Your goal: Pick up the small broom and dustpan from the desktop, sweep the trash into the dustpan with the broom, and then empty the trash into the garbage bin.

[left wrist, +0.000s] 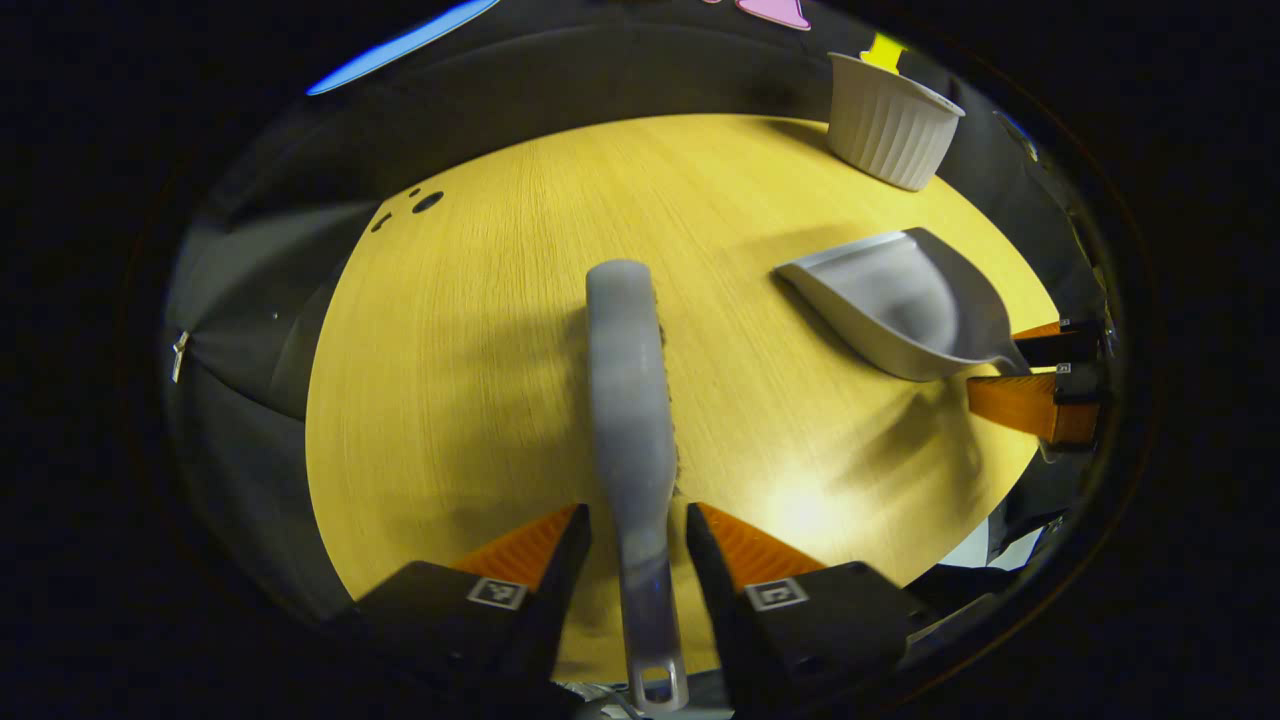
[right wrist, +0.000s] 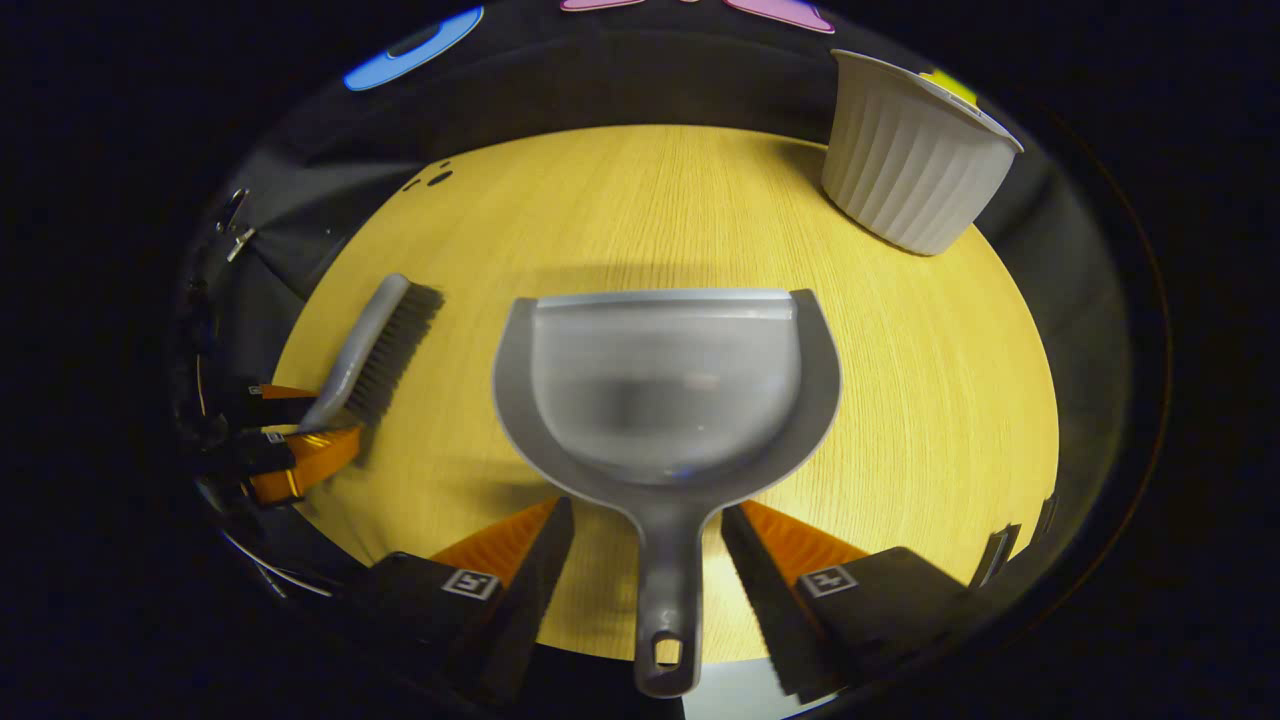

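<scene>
The left gripper (left wrist: pixel 637 560) has its two fingers on each side of the broom (left wrist: pixel 630 400) handle, very close to it. I cannot tell if both fingers press on it or just sit beside it. The broom points away over the yellow wooden table (left wrist: pixel 480 350), and its dark bristles show along one edge.

The right gripper (right wrist: pixel 665 560) has its fingers on each side of the dustpan (right wrist: pixel 665 390) handle. There is a gap on both sides, so I cannot tell if it is gripping. The pan's open mouth faces away across the table. The pan looks bare inside.

The white ribbed bin (right wrist: pixel 915 160) stands at the far right side of the table, well apart from both tools. Some small dark bits (right wrist: pixel 432 180) lie at the far left edge. They may be the trash.

Both tools look like thin grey plastic, so I think they are light and stiff. The smooth handles could slip or twist. The best place to hold each is the middle of the handle, above the hanging hole. The bristles are soft and bend, so the broom should be pressed gently
</scene>
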